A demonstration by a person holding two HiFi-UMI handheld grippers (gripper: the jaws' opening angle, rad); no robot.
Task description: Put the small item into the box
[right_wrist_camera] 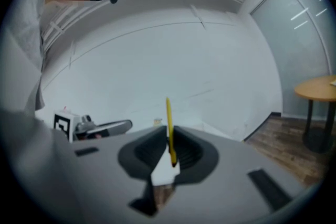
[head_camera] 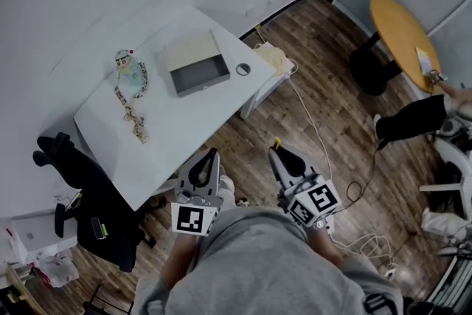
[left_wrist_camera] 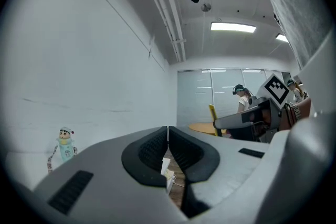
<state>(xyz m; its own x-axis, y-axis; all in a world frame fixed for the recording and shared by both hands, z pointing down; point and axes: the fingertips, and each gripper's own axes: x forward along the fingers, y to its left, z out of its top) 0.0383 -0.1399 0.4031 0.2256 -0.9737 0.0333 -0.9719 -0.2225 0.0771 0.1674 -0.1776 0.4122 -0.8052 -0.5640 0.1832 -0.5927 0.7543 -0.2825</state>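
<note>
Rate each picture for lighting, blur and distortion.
Head view: dim, flat light with darker corners, yet the white table and box read sharply. Left gripper view: strong fisheye with black corners, the ceiling lamp glares, the left tool is crisp. Right gripper view: soft all over, wall lines bowed, the right tool and its thin yellow item smeared.

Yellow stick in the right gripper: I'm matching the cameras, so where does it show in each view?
Head view: yellow stick at the right gripper tip, lower centre.
Left gripper view: stick upright, right of centre.
Right gripper view: stick centre, clamped between the jaws.
Shared landmark: round wooden table.
</note>
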